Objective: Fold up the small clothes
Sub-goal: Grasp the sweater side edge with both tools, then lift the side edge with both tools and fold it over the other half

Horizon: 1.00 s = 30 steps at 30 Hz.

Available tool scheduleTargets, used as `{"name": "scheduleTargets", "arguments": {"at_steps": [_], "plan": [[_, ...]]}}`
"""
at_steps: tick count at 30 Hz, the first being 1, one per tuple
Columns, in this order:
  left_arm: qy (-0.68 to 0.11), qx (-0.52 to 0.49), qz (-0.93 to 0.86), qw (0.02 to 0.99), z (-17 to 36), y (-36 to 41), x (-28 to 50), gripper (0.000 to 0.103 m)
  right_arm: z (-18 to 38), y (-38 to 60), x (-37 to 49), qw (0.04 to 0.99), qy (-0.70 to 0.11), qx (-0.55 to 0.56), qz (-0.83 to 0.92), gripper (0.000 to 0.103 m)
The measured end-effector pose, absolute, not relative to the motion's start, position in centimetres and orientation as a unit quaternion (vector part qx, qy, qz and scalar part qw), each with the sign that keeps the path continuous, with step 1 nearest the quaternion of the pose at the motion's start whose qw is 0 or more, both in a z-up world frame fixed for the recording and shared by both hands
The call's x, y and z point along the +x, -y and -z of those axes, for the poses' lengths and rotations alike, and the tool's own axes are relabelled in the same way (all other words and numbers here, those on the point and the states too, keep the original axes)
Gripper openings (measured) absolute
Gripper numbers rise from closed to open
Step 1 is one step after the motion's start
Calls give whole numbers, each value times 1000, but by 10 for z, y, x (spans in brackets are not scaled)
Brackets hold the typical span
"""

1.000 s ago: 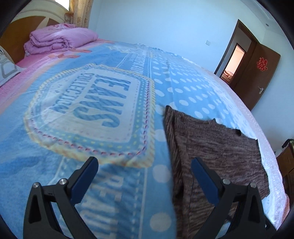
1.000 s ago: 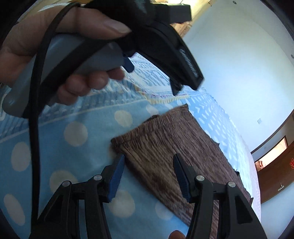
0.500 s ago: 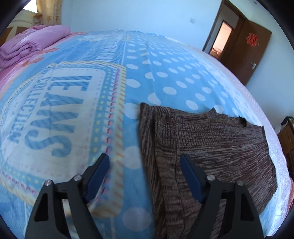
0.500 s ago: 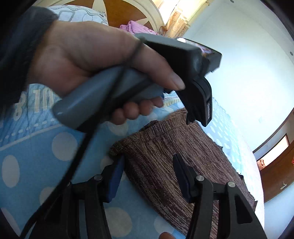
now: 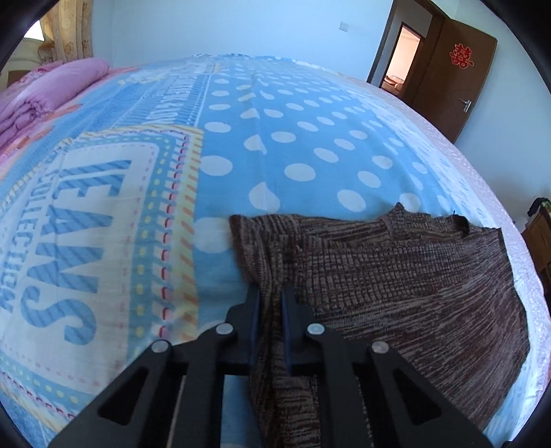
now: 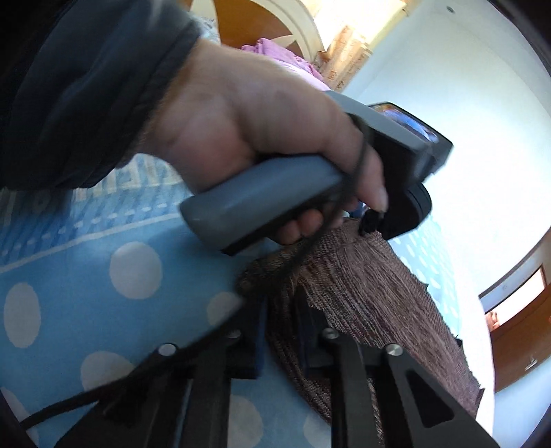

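A brown knitted garment (image 5: 396,282) lies flat on the blue polka-dot bedspread (image 5: 292,144). My left gripper (image 5: 270,299) is shut on the garment's left edge near its far corner, with cloth bunched between the jaws. My right gripper (image 6: 280,320) is shut on the same edge of the garment (image 6: 372,303) near its other corner. In the right wrist view the hand holding the left gripper (image 6: 261,144) fills the upper left, with that gripper's body just above the garment's far corner.
Folded pink bedding (image 5: 41,96) lies at the head of the bed. A brown door (image 5: 451,79) stands open at the far right wall. The bed's right edge (image 5: 516,248) runs close beside the garment. A wooden headboard (image 6: 261,20) shows in the right wrist view.
Both grippers were open above the garment's left edge; they have come down and shut on it. The left gripper also swung right toward the garment.
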<state>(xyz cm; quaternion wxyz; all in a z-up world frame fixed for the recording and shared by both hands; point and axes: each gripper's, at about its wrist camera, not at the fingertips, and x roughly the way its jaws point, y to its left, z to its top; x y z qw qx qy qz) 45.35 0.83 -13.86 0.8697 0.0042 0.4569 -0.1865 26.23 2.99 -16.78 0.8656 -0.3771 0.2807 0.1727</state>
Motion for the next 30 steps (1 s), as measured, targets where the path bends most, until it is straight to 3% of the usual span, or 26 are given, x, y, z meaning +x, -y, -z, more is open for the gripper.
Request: {"name": "scheduleTargets", "arguments": {"at_steps": [15, 30], "plan": [[-447, -44, 189, 873, 97, -12, 444, 10, 116, 39, 240, 921, -256, -235, -175, 7], [-399, -72, 220, 887, 38, 40, 421, 10, 79, 126, 233, 950, -249, -107, -155, 7]]}}
